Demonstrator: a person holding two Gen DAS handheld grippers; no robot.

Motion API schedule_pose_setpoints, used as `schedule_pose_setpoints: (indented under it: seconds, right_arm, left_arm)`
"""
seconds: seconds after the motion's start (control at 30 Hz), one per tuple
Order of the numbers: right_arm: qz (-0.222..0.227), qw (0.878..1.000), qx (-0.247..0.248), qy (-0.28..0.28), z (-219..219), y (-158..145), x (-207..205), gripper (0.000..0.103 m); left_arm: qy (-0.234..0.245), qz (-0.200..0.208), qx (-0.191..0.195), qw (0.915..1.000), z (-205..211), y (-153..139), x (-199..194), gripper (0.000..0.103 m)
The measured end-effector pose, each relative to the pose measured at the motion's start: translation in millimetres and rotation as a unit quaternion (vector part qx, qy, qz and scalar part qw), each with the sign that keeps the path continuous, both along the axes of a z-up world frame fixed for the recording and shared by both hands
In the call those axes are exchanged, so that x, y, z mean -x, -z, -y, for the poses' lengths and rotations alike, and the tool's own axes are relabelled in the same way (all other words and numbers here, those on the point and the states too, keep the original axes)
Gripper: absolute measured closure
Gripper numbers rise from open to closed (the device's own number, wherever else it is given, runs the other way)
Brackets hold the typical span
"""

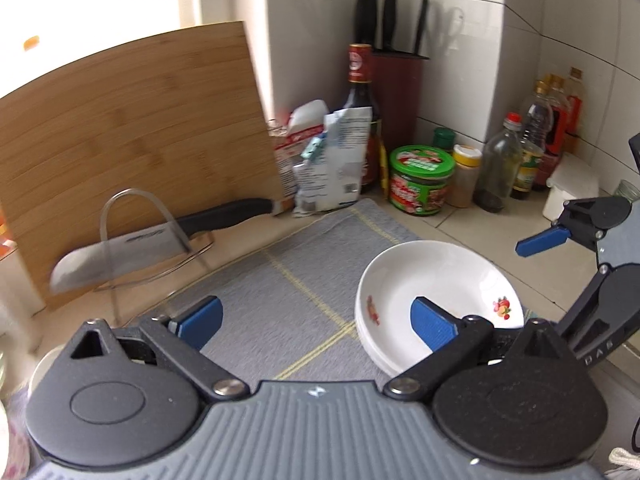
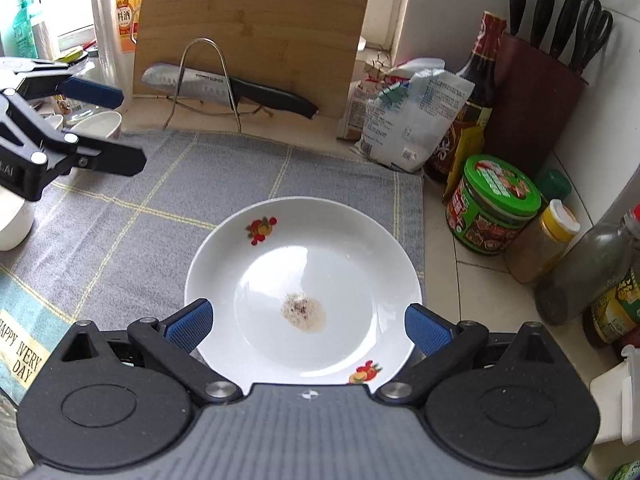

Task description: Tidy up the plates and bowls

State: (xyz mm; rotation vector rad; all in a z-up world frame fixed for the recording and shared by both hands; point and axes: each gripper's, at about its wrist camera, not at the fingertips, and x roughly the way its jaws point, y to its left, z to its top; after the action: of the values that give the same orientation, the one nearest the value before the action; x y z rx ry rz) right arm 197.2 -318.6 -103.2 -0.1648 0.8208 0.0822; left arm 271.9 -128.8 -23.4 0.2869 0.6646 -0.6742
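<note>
A stack of white plates with fruit prints [image 1: 436, 280] [image 2: 304, 272] sits on the right part of a grey checked mat [image 1: 288, 280] [image 2: 120, 216]; the top plate has a small brownish stain in its middle. My left gripper [image 1: 316, 322] is open and empty above the mat, with the stack just to the right of its gap. My right gripper [image 2: 308, 322] is open and empty, its fingers spread over the near part of the stack. White bowls [image 2: 100, 124] stand at the mat's far left corner, and another white bowl [image 2: 14, 220] sits at the left edge.
A bamboo cutting board [image 1: 132, 140] leans on the wall behind a knife in a wire rack [image 1: 132, 240]. Bags, a sauce bottle [image 1: 360, 112], a knife block [image 2: 536, 92], a green-lidded jar [image 2: 496, 208] and several condiment bottles crowd the back right corner.
</note>
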Motion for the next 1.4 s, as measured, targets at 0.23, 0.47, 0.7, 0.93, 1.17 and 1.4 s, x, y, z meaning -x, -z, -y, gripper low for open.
schedule_pose_setpoints:
  seconds: [0.23,0.47,0.7,0.93,1.17,1.4]
  right_arm:
    - [0.048,0.998,-0.015,-0.037,-48,-10,-8,0.000]
    - [0.045,0.998,-0.001,-0.044,-121,-3,-14,0.000]
    - [0.050,0.998,0.005,-0.037,-199,5,-12,0.000]
    - [0.036,0.997,0.007,-0.071,-249,17,-15,0.000]
    - [-0.001,0.987,0.000,-0.159,-276,37,-18,0.000]
    - [-0.026,0.972,0.001,-0.234,-300,55,-21,0.000]
  left_arm:
    - [-0.074,0.003,-0.010,0.9972,-55,11,35,0.003]
    - [-0.092,-0.009,-0.005,0.9957,-133,16,45,0.003]
    - [-0.095,-0.016,-0.012,0.9953,-207,23,39,0.003]
    - [-0.087,-0.035,-0.014,0.9955,-252,30,23,0.003]
    - [-0.061,-0.066,-0.009,0.9959,-274,39,27,0.003]
    - [-0.008,-0.091,-0.060,0.9940,-289,61,33,0.003]
